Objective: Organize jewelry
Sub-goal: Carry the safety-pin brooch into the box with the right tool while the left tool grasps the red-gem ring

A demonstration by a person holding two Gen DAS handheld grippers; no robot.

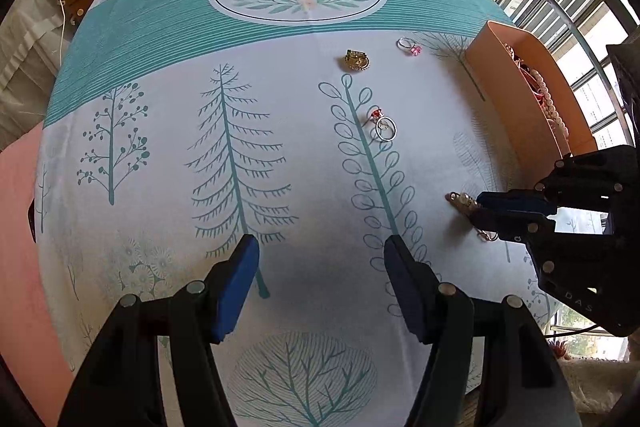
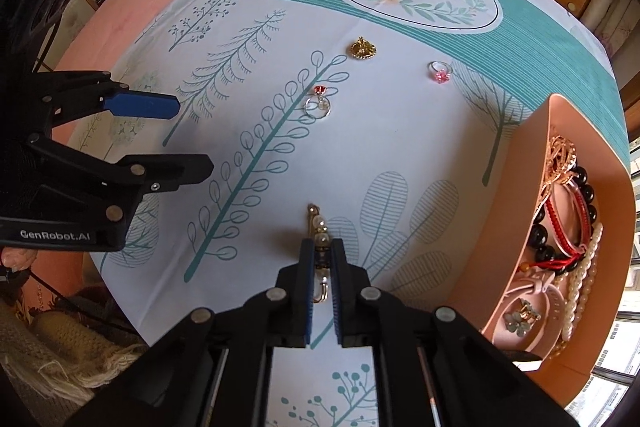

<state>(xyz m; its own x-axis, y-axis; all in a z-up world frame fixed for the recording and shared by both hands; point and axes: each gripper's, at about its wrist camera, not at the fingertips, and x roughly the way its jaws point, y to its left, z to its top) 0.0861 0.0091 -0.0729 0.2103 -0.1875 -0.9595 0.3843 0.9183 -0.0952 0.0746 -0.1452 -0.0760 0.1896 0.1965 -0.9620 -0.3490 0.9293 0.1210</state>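
Now right gripper (image 2: 322, 259) pinching pearl brooch (image 2: 320, 227), orange box (image 2: 536, 131) beside

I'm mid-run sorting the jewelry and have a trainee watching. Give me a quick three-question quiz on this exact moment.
1. True or false: the right gripper is closed on the pearl pin.
2. Which loose piece lies nearest the round "Now or never" print: A) gold brooch, B) red-stone ring, C) pink-stone ring?
3. Fill in: the beaded bracelets and pearl strands already sit in the ____ organizer box.

Key
1. True; its pads press on the pin's sides, while the left gripper stands open over bare tablecloth.
2. A.
3. Peach-colored.
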